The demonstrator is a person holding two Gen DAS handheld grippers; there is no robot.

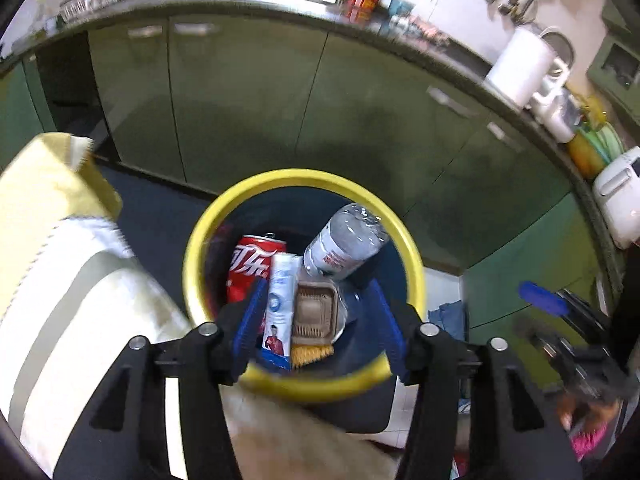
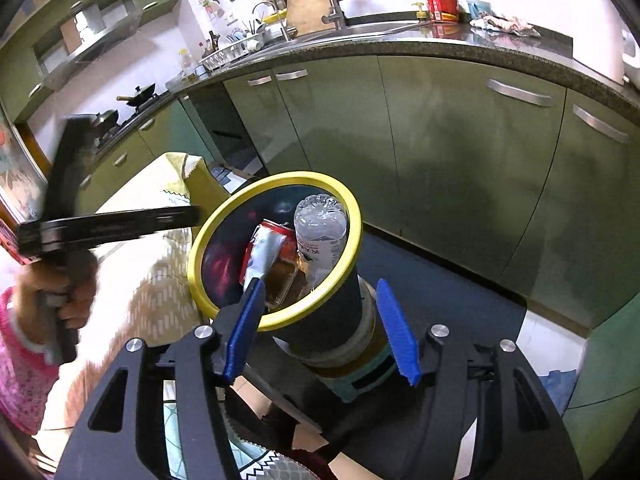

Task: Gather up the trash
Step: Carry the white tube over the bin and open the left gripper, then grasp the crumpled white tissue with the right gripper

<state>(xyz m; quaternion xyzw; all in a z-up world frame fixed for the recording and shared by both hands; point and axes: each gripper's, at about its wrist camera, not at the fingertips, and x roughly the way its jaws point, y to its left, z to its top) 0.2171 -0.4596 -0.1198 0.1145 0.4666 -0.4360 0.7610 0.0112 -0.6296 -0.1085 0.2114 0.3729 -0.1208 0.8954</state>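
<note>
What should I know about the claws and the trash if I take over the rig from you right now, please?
Left claw: open, empty, over the bin.
Right claw: open, empty, beside the bin.
Yellow-rimmed bin: stands on a stool by the cloth-covered table.
Inside: red cola can, clear plastic bottle, white wrapper, brown plastic tray.
Done: these four pieces are in the bin.
Left: no loose trash shows in either view; look over the table and floor before stopping.
</note>
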